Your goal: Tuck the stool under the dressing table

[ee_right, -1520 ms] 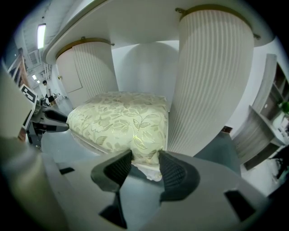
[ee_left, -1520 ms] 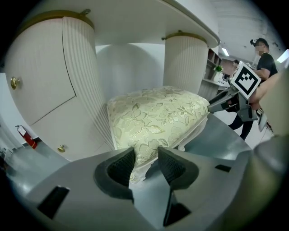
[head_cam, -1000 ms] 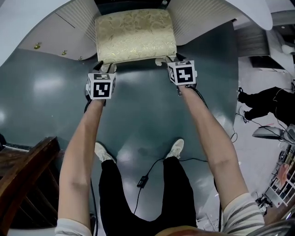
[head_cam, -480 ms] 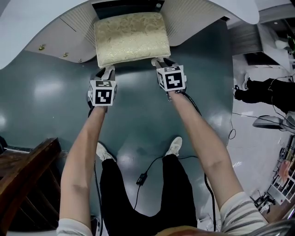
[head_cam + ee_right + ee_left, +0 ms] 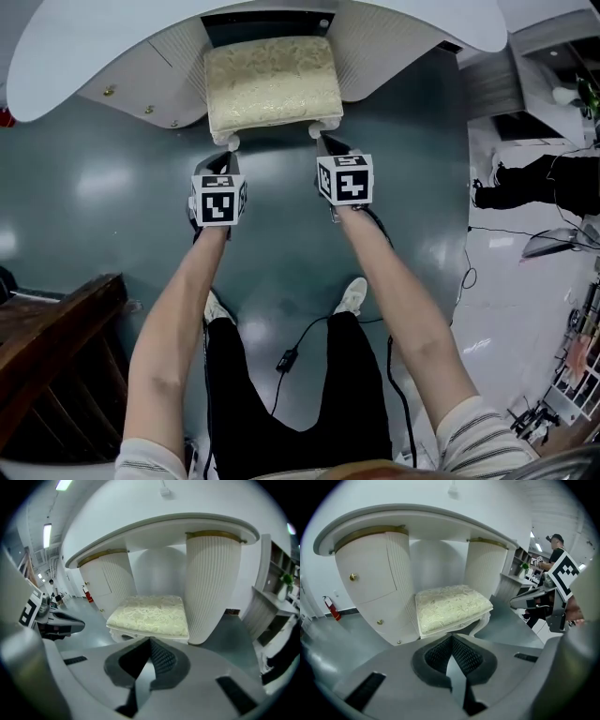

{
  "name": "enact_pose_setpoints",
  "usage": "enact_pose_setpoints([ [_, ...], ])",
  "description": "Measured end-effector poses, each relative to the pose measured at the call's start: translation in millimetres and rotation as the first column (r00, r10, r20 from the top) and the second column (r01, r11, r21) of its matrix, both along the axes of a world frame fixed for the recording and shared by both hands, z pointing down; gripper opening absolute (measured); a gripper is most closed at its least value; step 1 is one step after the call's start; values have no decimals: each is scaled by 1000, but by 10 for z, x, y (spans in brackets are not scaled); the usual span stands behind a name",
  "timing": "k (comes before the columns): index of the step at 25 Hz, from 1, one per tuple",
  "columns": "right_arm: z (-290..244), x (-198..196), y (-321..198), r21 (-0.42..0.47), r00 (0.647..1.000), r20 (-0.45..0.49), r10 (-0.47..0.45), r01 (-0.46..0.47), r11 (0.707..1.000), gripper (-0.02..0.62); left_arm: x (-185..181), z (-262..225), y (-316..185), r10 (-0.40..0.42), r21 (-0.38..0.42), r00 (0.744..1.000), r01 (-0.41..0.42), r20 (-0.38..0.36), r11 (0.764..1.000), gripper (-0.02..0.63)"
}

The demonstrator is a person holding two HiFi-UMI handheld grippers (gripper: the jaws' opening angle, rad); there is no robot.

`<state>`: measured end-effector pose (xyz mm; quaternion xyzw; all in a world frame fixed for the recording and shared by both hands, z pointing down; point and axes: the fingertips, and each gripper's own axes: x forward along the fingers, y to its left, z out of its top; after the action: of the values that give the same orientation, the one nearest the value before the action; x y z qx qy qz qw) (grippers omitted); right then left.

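Both tools (image 5: pixel 228 150) (image 5: pixel 321 141) just closed, apparently backed off stool (image 5: pixel 270 84).

The teal floor (image 5: pixel 112 187) is glossy and reflects overhead lighting. A dark brown wooden furniture piece (image 5: pixel 52 347) stands at the lower left corner of the teal floor. A black cable (image 5: pixel 284 360) with a small inline box lies near the middle of the teal floor, between two white shoes (image 5: pixel 352 296). A pale floor (image 5: pixel 506 281) adjoins the teal floor on the right, and a person in black clothing (image 5: pixel 534 192) is on it. A red fire extinguisher (image 5: pixel 329 607) stands by the wall at the teal floor's far left edge. A shelf unit (image 5: pixel 276 597) carrying a green plant (image 5: pixel 286 581) stands beyond its right edge.
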<state>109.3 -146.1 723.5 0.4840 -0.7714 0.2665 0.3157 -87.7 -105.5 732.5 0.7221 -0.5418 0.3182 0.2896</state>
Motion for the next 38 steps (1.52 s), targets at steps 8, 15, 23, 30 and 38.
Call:
enact_pose_setpoints([
  [8,-593,-124,641,30,999,46,-15,14,999,12,331,-483,528,51,21,998,-50,-26,999,6],
  [15,-1414,-258,1074,120,994,109,-17,4,993,12,416,-1130,1007,-12,38,992,17,-126,999,6],
  [23,-2016,-132,1788,118,991,129,-21,6,993,14,592,-1896,1652,-29,70,988,40,-155,997,6],
  [30,-2576,-66,2194,124,985,175,10,-32,992,14,751,-2554,1963,-8,133,985,31,-175,991,6],
  [38,-3362,-150,2419,185,975,220,-23,-19,983,12,868,-3358,2060,18,218,979,27,-202,976,6],
])
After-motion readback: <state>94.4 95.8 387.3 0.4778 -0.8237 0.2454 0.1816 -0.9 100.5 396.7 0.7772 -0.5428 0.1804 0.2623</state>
